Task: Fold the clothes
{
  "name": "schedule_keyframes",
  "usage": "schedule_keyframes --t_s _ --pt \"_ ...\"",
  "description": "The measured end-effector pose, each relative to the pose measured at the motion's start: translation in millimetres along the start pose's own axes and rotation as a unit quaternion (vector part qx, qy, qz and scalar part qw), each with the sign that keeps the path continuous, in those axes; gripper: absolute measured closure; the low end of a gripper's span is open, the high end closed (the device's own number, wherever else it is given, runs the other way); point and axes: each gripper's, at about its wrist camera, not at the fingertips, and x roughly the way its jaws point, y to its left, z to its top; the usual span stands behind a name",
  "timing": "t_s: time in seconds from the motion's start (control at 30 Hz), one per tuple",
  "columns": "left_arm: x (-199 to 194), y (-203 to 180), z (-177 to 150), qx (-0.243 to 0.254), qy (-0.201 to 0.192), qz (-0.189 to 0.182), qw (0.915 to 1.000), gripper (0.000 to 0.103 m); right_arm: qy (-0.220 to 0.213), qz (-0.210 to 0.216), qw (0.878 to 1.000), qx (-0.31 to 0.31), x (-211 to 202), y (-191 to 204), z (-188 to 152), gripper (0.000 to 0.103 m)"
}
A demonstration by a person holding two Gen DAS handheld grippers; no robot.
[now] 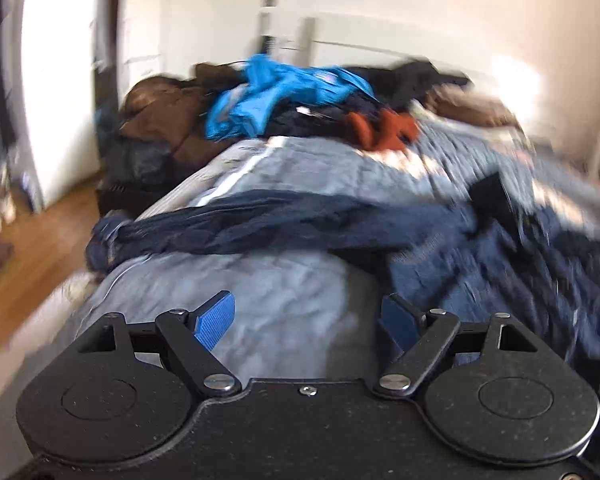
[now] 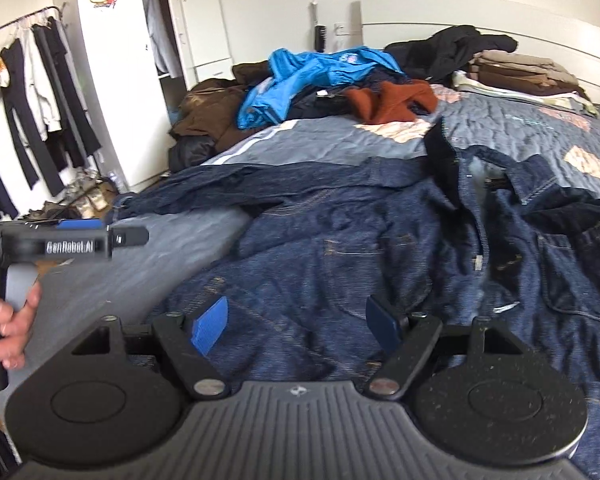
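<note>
Left gripper (image 1: 306, 322) blurred, gaping, over partly cropped denim jacket (image 2: 380, 232).

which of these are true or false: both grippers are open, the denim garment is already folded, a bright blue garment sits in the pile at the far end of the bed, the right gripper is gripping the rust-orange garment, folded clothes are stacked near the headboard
1. Both grippers are open. True: the left gripper and the right gripper each show a wide gap with nothing between the fingers.
2. The denim garment is already folded. False: it lies spread and rumpled on the bed.
3. A bright blue garment sits in the far pile. True.
4. The right gripper grips the rust-orange garment. False: that garment lies far off, untouched.
5. Folded clothes are stacked near the headboard. True.
</note>
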Motion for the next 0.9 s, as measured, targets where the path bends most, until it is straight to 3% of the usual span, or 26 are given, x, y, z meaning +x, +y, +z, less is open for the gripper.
schedule_keyframes --t_s 0.1,0.2,0.3,0.43,0.5,0.6,0.77,0.9 --pt "7.9 43.5 5.7 -0.097 -0.008 -0.010 0.9952 0.024 -0.003 0.012 1.000 0.002 0.0 7.1 1.0 0.027" --pt "15.7 86.9 11.5 -0.193 -0.016 -0.020 0.9808 0.025 -0.006 0.020 1.000 -0.001 -0.5 12.7 2.0 0.027" --pt "23.6 130.4 17.2 -0.288 -0.024 -0.030 0.9569 0.025 -0.008 0.030 1.000 0.005 -0.8 14.4 2.5 0.027" --pt "42.1 180.7 15.2 -0.408 -0.033 -0.047 0.9111 0.026 -0.011 0.035 0.999 0.014 -3.0 11.3 4.0 0.027" --pt "51.8 194.0 15.1 -0.432 -0.044 -0.047 0.8994 0.028 -0.014 0.036 0.999 0.020 -3.7 8.7 4.1 0.027" --pt "62.3 208.6 16.3 -0.450 -0.055 -0.047 0.8901 0.030 -0.014 0.037 0.999 0.027 -3.2 4.9 3.0 0.027" --pt "81.8 225.8 6.9 -0.481 -0.038 -0.043 0.8746 0.032 -0.010 0.036 0.998 0.043 1.0 -6.1 1.6 0.027" --pt "91.9 230.7 4.0 -0.484 -0.035 -0.039 0.8732 0.032 -0.012 0.055 0.997 0.059 4.5 -12.0 -0.2 0.027"
